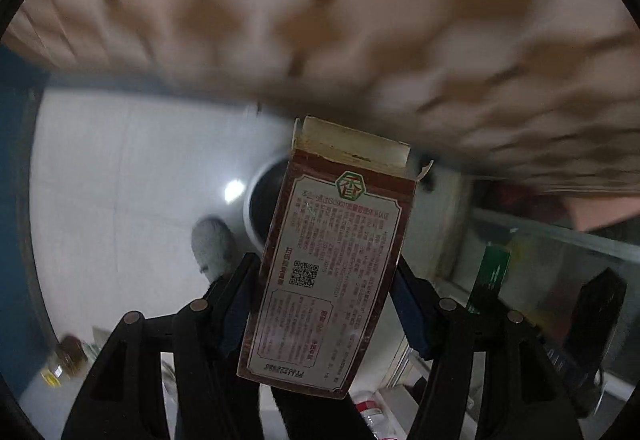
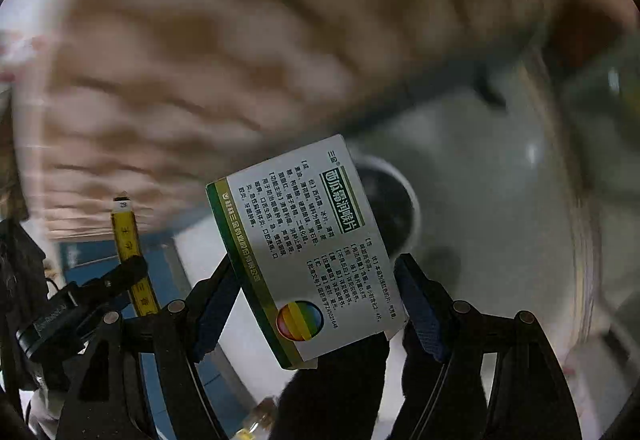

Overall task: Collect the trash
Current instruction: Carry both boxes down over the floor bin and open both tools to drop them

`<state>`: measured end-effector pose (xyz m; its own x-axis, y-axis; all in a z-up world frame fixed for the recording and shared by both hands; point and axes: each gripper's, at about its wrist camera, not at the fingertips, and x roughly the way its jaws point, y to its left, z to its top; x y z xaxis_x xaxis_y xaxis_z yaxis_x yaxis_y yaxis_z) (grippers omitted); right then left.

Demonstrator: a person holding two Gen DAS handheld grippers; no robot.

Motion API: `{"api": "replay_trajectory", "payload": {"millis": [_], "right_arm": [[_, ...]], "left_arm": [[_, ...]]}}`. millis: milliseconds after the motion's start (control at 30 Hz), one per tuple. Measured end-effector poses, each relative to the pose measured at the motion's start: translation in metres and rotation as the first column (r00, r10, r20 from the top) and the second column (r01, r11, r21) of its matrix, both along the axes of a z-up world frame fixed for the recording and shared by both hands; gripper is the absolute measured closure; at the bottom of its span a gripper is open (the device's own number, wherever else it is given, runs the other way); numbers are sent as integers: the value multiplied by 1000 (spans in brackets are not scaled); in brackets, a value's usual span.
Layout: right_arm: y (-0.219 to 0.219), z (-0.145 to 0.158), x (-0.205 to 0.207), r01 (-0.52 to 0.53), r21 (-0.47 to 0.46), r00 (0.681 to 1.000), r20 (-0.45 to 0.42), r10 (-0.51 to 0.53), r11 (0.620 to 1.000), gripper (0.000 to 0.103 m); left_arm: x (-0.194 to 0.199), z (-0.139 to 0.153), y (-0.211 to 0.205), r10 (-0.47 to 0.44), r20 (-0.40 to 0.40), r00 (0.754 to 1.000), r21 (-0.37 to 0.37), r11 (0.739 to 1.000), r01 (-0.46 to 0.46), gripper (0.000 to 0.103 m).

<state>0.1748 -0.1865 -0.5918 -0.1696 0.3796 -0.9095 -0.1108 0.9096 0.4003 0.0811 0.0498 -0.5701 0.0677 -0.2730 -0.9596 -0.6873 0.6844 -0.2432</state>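
My left gripper (image 1: 326, 268) is shut on a dark red carton (image 1: 332, 260) with an open top flap, held upright above the floor. A round dark bin with a white rim (image 1: 262, 199) stands on the white tiled floor just behind the carton. My right gripper (image 2: 316, 272) is shut on a white and green medicine box (image 2: 300, 244), tilted, with the same bin (image 2: 394, 207) behind it. In the right wrist view the other gripper (image 2: 76, 304) shows at the left with the yellow side of its carton (image 2: 128, 240).
A blurred tan patterned surface (image 1: 320, 7) fills the top of both views. A grey slipper (image 1: 210, 244) lies left of the bin. A glass-fronted shelf with boxes (image 1: 540, 272) is at the right, jars (image 1: 66, 356) at the lower left.
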Motion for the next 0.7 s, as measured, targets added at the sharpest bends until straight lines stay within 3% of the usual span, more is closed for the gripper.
{"api": "replay_trajectory", "payload": {"millis": [100, 200, 333, 467, 600, 633, 700], "right_arm": [[-11, -79, -12, 7, -31, 998, -57, -9, 999, 24], [-11, -150, -19, -19, -64, 997, -77, 14, 998, 24], [-2, -223, -21, -64, -116, 996, -73, 56, 991, 25], [17, -263, -16, -92, -143, 994, -78, 82, 985, 25], [30, -282, -14, -105, -150, 992, -88, 92, 983, 25], [33, -284, -15, -110, -143, 991, -97, 97, 984, 25], [34, -287, -16, -118, -132, 988, -112, 103, 984, 23]], "left_arm": [[-6, -89, 2, 21, -60, 998, -44, 999, -24, 42], [-9, -157, 6, 10, -94, 996, -49, 999, -15, 42], [-8, -215, 10, 2, -111, 994, -60, 998, -8, 42], [-18, -233, 3, -9, -127, 992, -79, 997, -1, 42], [-13, -234, -2, -32, -130, 991, -124, 992, 16, 41], [-10, -235, -2, -34, -131, 991, -116, 993, 18, 39], [-10, -233, 1, -24, -129, 991, -113, 994, 9, 25]]}}
